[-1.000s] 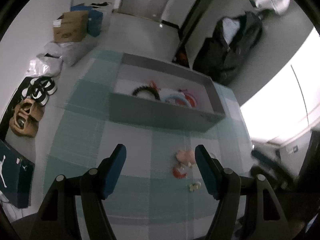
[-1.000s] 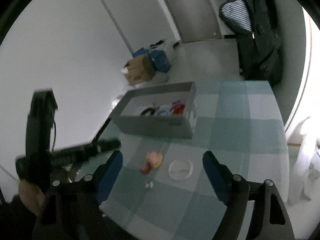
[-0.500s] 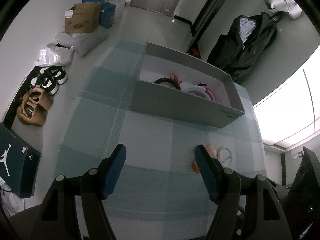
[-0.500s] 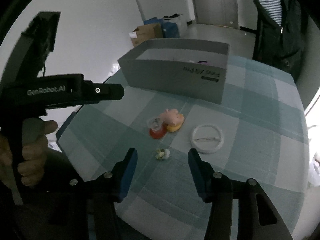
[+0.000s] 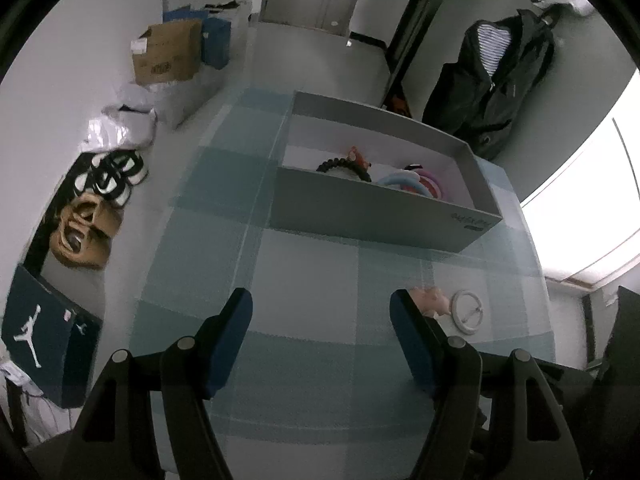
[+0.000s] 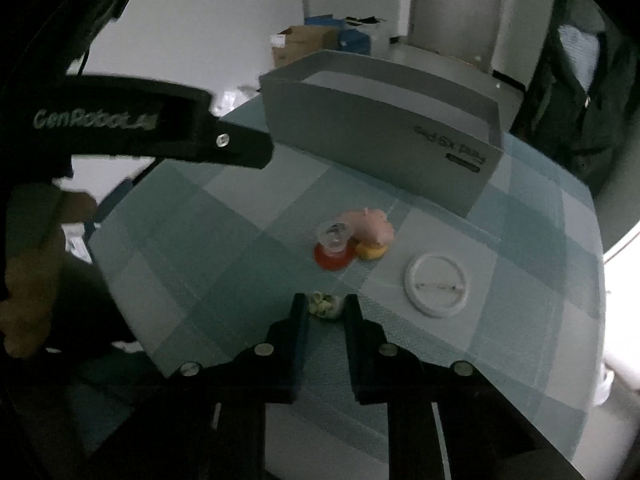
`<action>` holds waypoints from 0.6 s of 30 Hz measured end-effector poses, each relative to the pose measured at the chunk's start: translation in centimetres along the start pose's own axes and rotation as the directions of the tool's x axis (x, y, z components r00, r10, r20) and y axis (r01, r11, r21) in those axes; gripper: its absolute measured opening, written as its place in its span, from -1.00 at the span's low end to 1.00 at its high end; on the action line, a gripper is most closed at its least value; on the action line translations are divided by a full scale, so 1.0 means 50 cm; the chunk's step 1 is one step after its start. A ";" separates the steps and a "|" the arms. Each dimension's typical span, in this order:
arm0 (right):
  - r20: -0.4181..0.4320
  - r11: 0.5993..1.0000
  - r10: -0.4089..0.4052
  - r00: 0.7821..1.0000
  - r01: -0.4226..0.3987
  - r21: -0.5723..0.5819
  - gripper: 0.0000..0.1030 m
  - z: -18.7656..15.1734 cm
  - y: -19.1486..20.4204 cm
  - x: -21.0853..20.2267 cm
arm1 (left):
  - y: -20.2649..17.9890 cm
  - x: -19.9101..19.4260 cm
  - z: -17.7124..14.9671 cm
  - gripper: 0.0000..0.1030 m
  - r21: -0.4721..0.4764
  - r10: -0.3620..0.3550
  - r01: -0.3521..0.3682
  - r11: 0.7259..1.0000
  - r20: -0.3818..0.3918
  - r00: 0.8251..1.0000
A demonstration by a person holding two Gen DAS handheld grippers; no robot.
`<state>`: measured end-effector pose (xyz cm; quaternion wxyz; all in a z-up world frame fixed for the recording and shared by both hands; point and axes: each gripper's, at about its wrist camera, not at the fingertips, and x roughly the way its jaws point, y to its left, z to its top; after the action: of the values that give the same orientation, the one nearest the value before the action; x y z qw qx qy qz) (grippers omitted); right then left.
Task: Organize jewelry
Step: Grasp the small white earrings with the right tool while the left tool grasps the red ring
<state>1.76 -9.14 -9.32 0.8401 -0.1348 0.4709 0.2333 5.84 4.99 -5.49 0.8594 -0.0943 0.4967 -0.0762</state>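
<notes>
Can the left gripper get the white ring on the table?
Probably yes. The left gripper is open and empty, and the white ring lies uncovered on the tablecloth, just off to its side.

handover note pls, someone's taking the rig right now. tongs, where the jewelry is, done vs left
Right tongs: jaws closing around the small pale trinket on the checked tablecloth; it sits between the tips, not lifted.
Left tongs: open, empty, over the cloth in front of the grey box.
In the box: black beaded bracelet, blue and pink rings, a red piece.
Left on the cloth: pink pig piece on a yellow base, clear-and-red piece touching it, white round badge apart to the side.
Next, probably: finish the pinch, carry the trinket to the box, then the other three.
</notes>
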 end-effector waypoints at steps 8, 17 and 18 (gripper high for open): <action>0.002 1.000 -0.005 1.000 0.005 -0.004 -0.69 -0.006 0.001 -0.008 | -0.006 -0.004 0.001 0.30 0.034 0.012 -0.012 0.999 0.019 1.000; 0.024 0.996 -0.063 0.998 0.062 0.070 -0.70 -0.007 -0.054 -0.032 | -0.036 0.001 -0.006 0.30 0.092 0.000 0.000 0.996 0.007 1.000; 0.027 0.993 -0.081 0.996 0.079 0.086 -0.70 -0.008 -0.062 -0.036 | -0.043 0.003 -0.009 0.30 0.108 -0.005 0.005 0.994 0.002 1.000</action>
<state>2.26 -12.44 -7.95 0.8609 -0.1140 0.4615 0.1812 5.47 2.82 -5.33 0.8636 -0.0488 0.4906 -0.1050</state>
